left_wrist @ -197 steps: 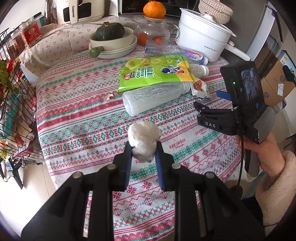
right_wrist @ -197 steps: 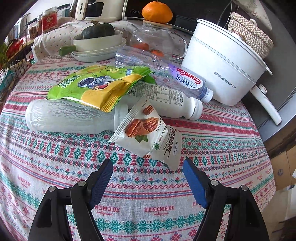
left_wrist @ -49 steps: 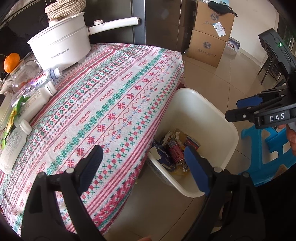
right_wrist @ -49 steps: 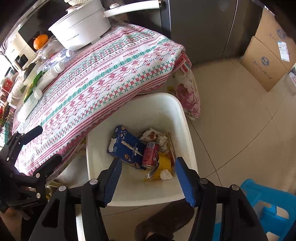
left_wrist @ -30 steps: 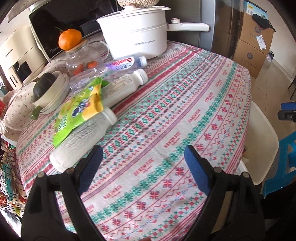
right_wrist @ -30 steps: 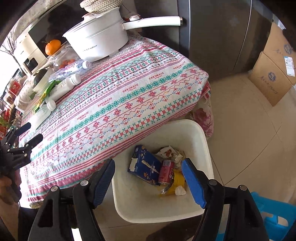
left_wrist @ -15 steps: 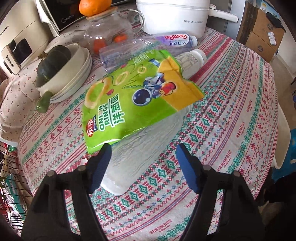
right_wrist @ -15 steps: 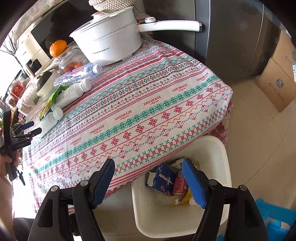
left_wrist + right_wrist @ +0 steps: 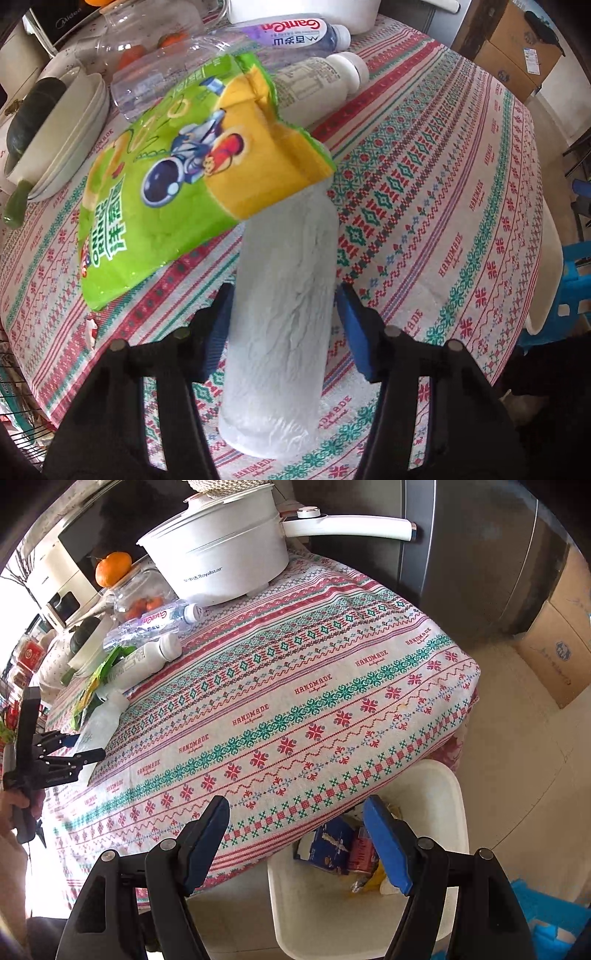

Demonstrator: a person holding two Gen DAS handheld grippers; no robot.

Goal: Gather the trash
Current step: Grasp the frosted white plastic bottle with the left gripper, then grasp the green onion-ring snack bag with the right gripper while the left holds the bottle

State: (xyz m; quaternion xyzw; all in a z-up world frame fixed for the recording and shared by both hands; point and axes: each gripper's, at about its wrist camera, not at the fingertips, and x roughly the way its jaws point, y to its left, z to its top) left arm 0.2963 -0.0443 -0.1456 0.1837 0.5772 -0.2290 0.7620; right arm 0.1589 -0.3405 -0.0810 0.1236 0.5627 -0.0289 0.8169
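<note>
Under the green onion-ring bag (image 9: 162,173), the frosted plastic bottle's (image 9: 284,306) neck is hidden. Left gripper (image 9: 284,325) straddles its body, jaws closing, contact unclear. Right gripper (image 9: 295,845) hangs wide open, empty, above the white bin (image 9: 439,797).

In the left wrist view, a big bottle (image 9: 284,295) lies in the middle of the counter (image 9: 443,184), between the closing fingers of the left claw (image 9: 282,325). A snack bag (image 9: 177,173) lies on the bottle's top end. Two smaller bottles (image 9: 317,79) lie behind the bag. In the right wrist view, the bin (image 9: 439,794) sits on the floor at the lower right, below the counter's edge
</note>
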